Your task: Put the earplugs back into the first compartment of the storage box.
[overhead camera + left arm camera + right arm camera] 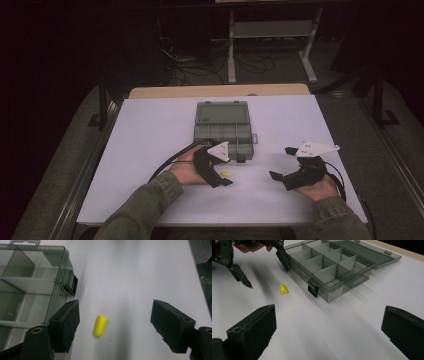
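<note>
small rounded yellow plug [100, 325] lies beside a clear smoky plastic compartment box [30, 285].

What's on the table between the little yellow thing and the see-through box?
Nothing. In the right gripper view, only bare white table lies between the yellow piece and the clear compartment box. The left gripper view shows the same bare strip.

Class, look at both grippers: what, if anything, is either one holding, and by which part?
Nothing is held. The left gripper has open jaws either side of the yellow plug without touching it; the right gripper is open over bare table.
</note>
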Motion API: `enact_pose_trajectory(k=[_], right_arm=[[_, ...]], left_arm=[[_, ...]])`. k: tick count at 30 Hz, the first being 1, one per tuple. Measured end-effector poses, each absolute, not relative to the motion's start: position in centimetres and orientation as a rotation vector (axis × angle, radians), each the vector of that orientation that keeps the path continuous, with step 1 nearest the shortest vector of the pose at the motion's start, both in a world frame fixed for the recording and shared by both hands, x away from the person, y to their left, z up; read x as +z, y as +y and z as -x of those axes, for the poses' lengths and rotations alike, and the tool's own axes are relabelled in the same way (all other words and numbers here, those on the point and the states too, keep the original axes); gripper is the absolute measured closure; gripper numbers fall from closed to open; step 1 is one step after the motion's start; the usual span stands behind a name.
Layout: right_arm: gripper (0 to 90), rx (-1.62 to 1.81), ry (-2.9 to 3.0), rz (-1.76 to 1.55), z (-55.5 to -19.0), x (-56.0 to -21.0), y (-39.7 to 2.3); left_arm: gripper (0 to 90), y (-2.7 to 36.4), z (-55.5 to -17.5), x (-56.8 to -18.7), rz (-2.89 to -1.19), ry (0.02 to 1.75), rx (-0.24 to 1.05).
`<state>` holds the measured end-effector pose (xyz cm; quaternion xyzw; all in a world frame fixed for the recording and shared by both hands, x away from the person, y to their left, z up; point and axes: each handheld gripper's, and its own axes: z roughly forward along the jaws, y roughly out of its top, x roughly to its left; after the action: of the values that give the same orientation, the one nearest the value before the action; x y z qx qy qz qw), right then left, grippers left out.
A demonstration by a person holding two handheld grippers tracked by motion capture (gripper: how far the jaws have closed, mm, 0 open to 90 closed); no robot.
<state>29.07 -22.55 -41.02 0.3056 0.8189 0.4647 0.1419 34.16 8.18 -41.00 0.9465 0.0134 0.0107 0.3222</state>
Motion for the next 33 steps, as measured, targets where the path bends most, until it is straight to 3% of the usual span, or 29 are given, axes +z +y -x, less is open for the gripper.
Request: enact_pose_trajectory(k=[15,27,33], right_arm=[[0.0,1.344,2.363,-0.876,-29.1,-41.0,-22.5],[0.0,1.338,2.368,-0.865,-29.1,-41.0,-22.4],[0.0,1.341,2.367,-0.868,-29.1,-41.0,-22.4]], left_arm=[[41.6,8.4,-35.2,-42.6,-2.537,0.093,-0.005],[65.9,8.3,-35.5,-43.1,-2.561,0.103,0.028],[78.0,8.4,-35.9,-43.2,-2.548,0.141,-0.019]])
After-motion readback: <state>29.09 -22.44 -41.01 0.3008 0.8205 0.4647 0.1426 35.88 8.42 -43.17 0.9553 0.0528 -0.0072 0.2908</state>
